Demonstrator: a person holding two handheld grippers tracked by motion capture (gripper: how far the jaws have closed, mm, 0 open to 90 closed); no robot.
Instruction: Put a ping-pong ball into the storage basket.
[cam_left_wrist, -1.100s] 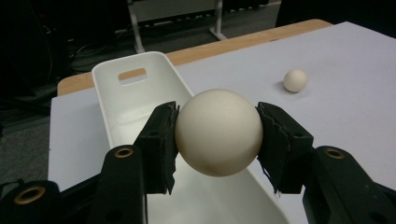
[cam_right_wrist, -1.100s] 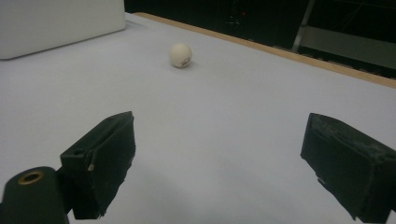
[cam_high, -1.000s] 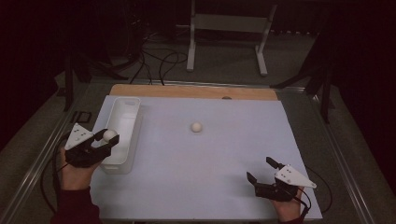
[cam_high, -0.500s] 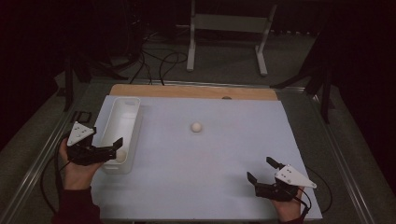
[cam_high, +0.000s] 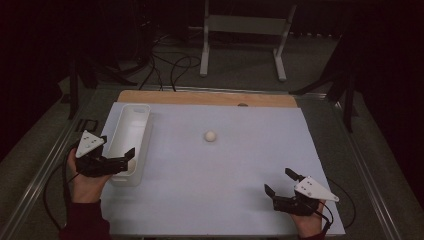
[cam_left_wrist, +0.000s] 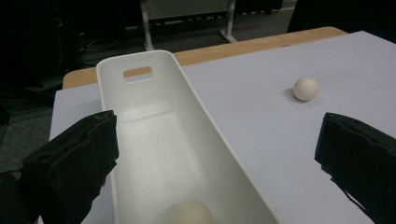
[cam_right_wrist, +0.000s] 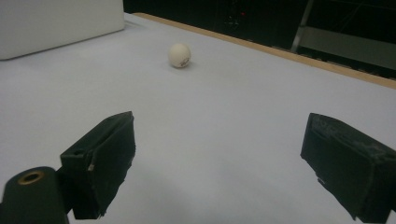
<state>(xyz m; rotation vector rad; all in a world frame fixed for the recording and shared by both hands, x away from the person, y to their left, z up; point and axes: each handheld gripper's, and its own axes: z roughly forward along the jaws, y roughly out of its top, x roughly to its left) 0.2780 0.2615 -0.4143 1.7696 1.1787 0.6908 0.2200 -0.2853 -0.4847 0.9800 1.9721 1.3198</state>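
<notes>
Ping-pong balls, 2 of them, and the one in the bin (cam_left_wrist: 190, 213) sits at the near end of the white plastic bin (cam_high: 142, 120), on its floor, right in front of the left gripper (cam_high: 119, 161). Over on the left of the high view, that gripper hangs at the bin's near end, held in the person's left hand (cam_high: 86, 181), grey three-cornered plate on top, cable trailing off toward the table edge. Its jaws are spread wide with nothing between them; in the left gripper view one jaw sits over the bin's outer side and the other over the white sheet (cam_high: 240, 170), the bin wall running up between them. The bin lies lengthwise along the sheet's left edge, with a handle slot at its far end.

Moving to the middle: the second ping-pong ball (cam_high: 210, 135) rests alone on the white sheet, well apart from the bin and from both grippers. Behind the sheet a strip of wooden board (cam_high: 200, 97) shows along the far edge.

On to the right: the right gripper (cam_high: 280, 186) sits low near the sheet's front right corner, held in the right hand (cam_high: 307, 226). Its jaws are parted wide as well, nothing held, and in the right gripper view they point across bare sheet toward that loose ball far ahead.
</notes>
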